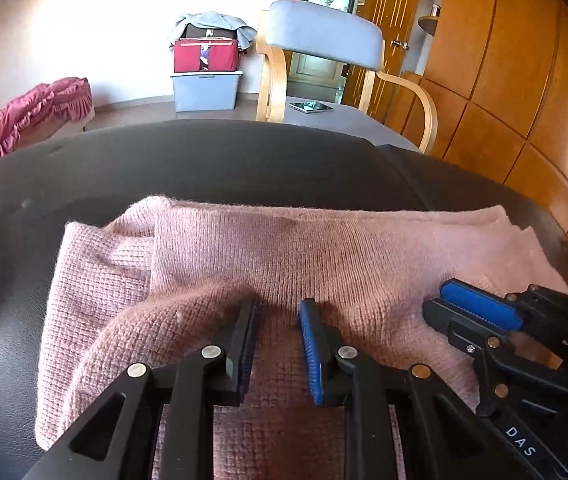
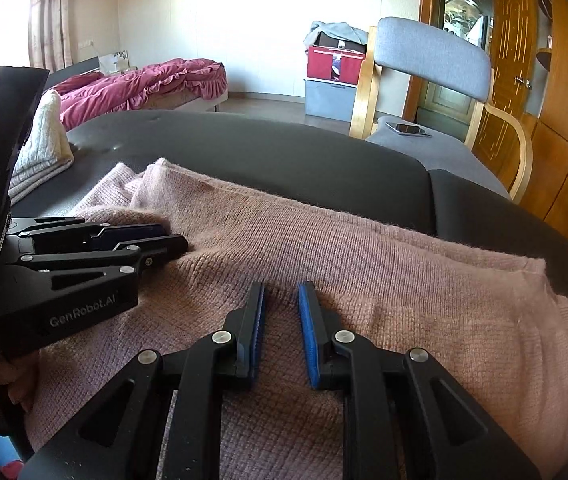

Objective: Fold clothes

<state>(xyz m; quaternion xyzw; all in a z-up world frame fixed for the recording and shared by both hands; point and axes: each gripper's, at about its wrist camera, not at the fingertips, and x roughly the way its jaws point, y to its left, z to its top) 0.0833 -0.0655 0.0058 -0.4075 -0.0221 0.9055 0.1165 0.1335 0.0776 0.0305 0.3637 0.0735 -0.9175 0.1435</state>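
fuzzy pink knit sweater [image 1: 323, 252] folded on smooth black leather, left gripper [image 1: 280, 312] and right gripper [image 2: 282, 294] both apart

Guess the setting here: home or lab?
Likely a home bedroom: a bed with a crimson ruffled cover, a grey armchair, stacked storage boxes by the wall.

We noted daylight blown out on the far wall [image 2: 252, 20]; fisheye bending with dark vignetted corners; foreground sharp, slightly dim.
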